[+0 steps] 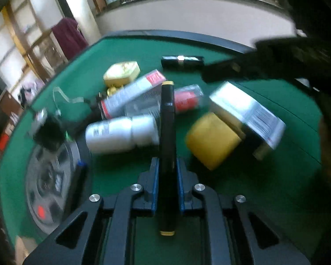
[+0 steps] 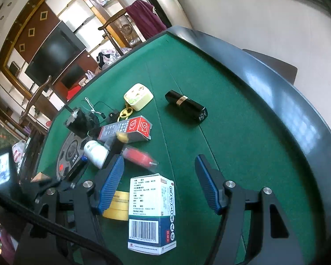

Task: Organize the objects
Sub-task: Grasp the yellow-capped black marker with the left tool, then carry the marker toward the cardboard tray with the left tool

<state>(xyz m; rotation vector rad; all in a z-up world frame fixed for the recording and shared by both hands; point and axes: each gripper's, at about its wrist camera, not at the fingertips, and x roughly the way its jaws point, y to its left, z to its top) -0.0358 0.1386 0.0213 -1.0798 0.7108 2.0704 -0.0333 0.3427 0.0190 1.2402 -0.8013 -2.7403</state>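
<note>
My left gripper (image 1: 167,165) is shut on a black pen-like tube with gold ends (image 1: 167,132), held above the green table (image 1: 264,190). Beyond it lie a white pill bottle (image 1: 121,133), a grey and red box (image 1: 132,93), a red tube (image 1: 187,99), a yellow tape roll (image 1: 211,141) and a white medicine box (image 1: 247,110). My right gripper (image 2: 160,176) is open, above the white medicine box (image 2: 152,214) and the yellow tape roll (image 2: 118,205). A black lipstick (image 2: 186,107) and a cream case (image 2: 138,96) lie farther off.
A round grey dial panel (image 2: 68,154) sits in the table (image 2: 242,132) at the left, with a black motor and wires (image 2: 81,121) beside it. The table has a raised dark rim (image 2: 298,110). A chair and shelves stand beyond the far edge.
</note>
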